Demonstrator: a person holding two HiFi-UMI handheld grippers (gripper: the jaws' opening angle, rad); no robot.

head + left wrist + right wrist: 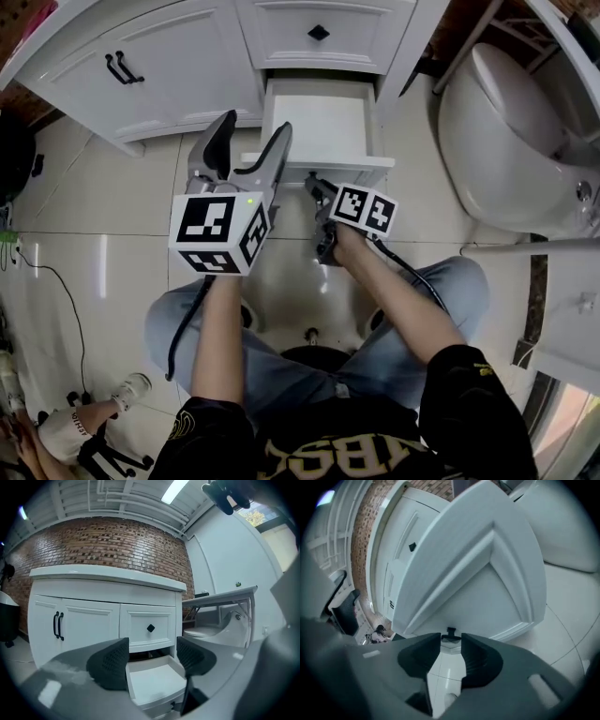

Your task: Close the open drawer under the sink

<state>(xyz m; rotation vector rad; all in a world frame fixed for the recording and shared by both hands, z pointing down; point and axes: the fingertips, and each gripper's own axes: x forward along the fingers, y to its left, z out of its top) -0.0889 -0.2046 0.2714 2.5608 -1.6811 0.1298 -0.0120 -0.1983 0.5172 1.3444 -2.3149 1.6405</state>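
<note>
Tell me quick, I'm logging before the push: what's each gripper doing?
Left gripper: open, empty.
Right gripper: jaws narrowly apart at the drawer knob; grip cannot be told.

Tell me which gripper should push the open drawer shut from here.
Right. The right gripper sits low at the drawer front, its knob just beyond the slightly parted jaws, so a push probably closes it. The left gripper hovers higher, jaws wide, over the drawer's open top.

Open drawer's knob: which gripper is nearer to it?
Right. The right gripper sits at the front of the drawer, jaws apart, just short of the knob. The left gripper hangs higher, by the drawer's left side, jaws wide apart.
</note>
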